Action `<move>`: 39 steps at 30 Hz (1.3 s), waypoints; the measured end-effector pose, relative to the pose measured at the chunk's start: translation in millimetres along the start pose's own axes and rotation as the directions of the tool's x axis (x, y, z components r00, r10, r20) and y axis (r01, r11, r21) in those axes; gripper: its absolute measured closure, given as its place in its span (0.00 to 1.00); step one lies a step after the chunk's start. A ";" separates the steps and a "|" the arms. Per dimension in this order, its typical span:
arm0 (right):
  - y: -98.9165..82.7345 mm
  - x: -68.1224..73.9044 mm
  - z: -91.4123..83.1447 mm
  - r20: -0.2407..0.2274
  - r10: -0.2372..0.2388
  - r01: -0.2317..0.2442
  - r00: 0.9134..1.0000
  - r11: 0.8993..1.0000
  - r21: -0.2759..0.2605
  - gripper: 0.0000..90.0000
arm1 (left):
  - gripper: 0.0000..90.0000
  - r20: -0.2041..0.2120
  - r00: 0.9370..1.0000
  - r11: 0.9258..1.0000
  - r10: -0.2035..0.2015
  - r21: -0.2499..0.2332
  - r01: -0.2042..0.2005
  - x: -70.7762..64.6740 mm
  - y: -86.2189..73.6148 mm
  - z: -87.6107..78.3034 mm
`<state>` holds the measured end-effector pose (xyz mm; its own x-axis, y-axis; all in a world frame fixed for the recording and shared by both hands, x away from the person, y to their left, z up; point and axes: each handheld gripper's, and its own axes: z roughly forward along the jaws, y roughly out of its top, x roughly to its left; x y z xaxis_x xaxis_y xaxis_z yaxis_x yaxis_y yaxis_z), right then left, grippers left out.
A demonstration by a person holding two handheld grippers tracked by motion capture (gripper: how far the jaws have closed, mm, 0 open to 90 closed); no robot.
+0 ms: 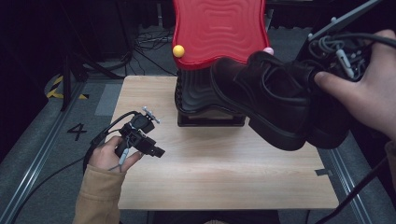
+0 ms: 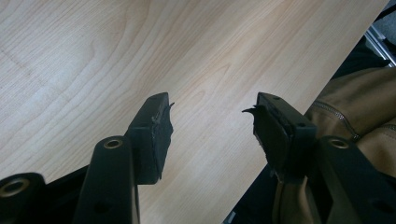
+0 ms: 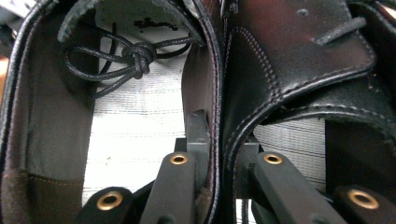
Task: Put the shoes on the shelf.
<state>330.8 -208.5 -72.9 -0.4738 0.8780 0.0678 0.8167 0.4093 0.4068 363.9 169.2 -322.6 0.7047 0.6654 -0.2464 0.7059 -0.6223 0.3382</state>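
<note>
High overhead view of table (image 1: 224,177); 2 close tool-mounted views.

I see a pale wooden counter (image 1: 224,172). At its far edge stands a black ribbed stand (image 1: 201,100) carrying a red wavy board (image 1: 217,30), with a small yellow ball (image 1: 178,51) at the board's left corner. Grey floor (image 1: 32,140) to the left bears a painted "4" (image 1: 77,131).

Shoes (image 1: 275,100) hanging above surface (image 1: 224,172) at right; stand (image 1: 210,100) sitting behind; left gripper (image 1: 156,151) lying at left.
</note>
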 end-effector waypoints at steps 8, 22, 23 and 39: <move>30.9 3.7 -21.1 0.016 0.022 -0.021 1.000 0.998 -0.061 0.92 | 0.52 0.002 1.000 1.000 -0.006 -0.003 0.006 3.3 -1.4 -1.3; 92.1 5.2 -28.6 0.061 0.076 -0.068 0.995 0.989 -0.132 0.92 | 0.52 0.003 1.000 1.000 -0.021 -0.019 0.021 12.2 -6.2 -3.1; 97.9 4.4 -28.2 0.060 0.073 -0.064 0.996 0.988 -0.143 0.91 | 0.52 0.003 1.000 1.000 -0.020 -0.020 0.020 13.3 -6.8 -3.1; 177.9 10.5 -9.6 0.080 0.149 -0.124 0.986 0.958 -0.257 0.91 | 0.52 -0.005 0.999 0.998 -0.049 -0.043 0.049 17.4 -22.7 -9.8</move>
<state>468.0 -128.9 9.0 -0.3187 0.9463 0.0546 0.7572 0.2195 0.6152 359.4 198.9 -325.6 0.6688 0.6973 -0.2578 0.7356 -0.5708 0.3647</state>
